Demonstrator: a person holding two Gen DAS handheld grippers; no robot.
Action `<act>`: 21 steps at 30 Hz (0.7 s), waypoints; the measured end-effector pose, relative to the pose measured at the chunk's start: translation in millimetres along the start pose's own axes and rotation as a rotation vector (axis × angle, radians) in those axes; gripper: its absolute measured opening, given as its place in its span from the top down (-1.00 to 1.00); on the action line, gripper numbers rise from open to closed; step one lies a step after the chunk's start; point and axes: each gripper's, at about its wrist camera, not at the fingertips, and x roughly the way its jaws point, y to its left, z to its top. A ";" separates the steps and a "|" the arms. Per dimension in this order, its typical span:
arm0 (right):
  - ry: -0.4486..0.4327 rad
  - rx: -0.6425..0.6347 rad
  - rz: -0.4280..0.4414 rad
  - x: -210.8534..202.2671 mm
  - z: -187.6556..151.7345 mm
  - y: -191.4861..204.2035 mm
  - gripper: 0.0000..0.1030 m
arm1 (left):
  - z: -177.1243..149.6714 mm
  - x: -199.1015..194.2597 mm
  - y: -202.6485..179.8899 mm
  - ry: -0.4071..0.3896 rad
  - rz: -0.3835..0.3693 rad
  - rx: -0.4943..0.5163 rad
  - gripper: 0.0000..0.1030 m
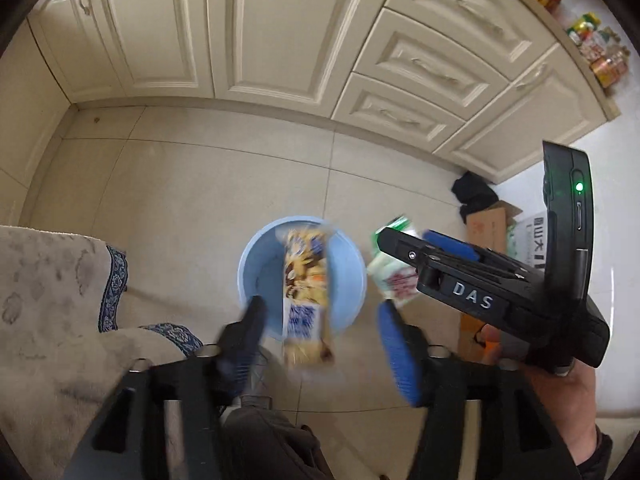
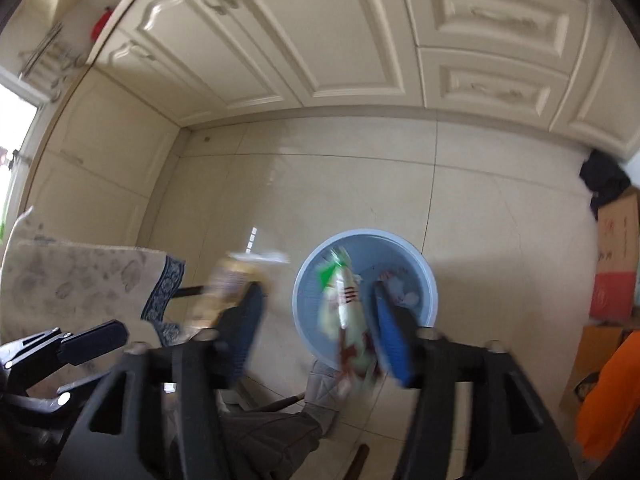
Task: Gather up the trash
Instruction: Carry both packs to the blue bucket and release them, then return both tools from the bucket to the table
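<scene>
two hand-held grippers hover above one light blue bin [image 1: 256, 264] on the tiled kitchen floor [image 1: 192, 184], in front of cream cabinets [image 1: 248, 32].

the left gripper [image 1: 320, 332] has its fingers spread wide, and a yellow and blue snack wrapper [image 1: 306, 292], blurred, sits loose between them over the bin's mouth, seemingly dropping in.

the right gripper [image 2: 316, 328] also has its fingers wide apart; a green and white wrapper [image 2: 346, 312], blurred, hangs against the right-hand finger above the bin, and whether it is held cannot be told.

so two wrappers are at the bin. something pale already lies inside. no other loose trash is clearly visible, so collection looks nearly finished.
</scene>
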 end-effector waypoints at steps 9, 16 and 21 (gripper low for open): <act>-0.022 0.112 -0.035 -5.8 -1.9 -17.4 -1.00 | -2.3 -27.5 -18.6 -0.114 0.182 0.011 -0.85; -0.062 0.088 -0.050 -38.0 -14.5 2.7 -1.00 | -37.0 -84.4 -22.7 -0.212 0.203 0.000 -0.91; -0.126 0.041 -0.038 -79.9 -27.2 37.1 -1.00 | -88.0 -147.2 -18.2 -0.338 0.193 -0.021 -0.91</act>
